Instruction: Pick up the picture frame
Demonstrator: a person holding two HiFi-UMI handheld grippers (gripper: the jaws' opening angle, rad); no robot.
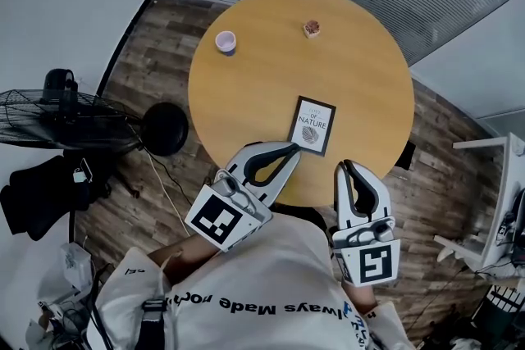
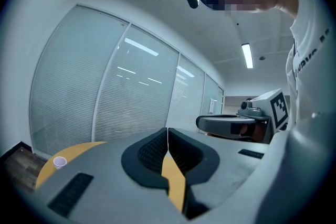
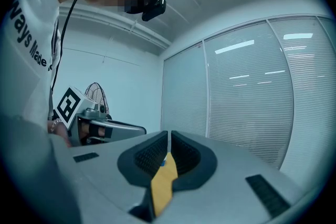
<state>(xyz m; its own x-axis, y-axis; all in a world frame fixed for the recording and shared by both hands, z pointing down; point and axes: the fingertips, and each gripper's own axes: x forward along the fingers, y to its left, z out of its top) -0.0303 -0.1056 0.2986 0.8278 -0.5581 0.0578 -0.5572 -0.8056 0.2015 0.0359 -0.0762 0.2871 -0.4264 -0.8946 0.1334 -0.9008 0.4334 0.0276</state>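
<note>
The picture frame (image 1: 312, 125), black-edged with a white print inside, lies flat on the round wooden table (image 1: 271, 70) near its front edge. My left gripper (image 1: 293, 148) is shut and empty, its tips just short of the frame's near left corner and, as far as I can tell, not touching it. My right gripper (image 1: 345, 166) is shut too, over the table's front rim to the right of the frame. In the left gripper view the jaws (image 2: 167, 131) meet with nothing between them. The right gripper view shows its jaws (image 3: 168, 137) pressed close, empty.
A small purple-white cup (image 1: 225, 41) (image 2: 59, 162) stands at the table's far left, and a small brown object (image 1: 311, 29) at the far side. On the floor to the left are a fan (image 1: 57, 119) and a black round base (image 1: 164, 129). White furniture (image 1: 500, 201) stands right.
</note>
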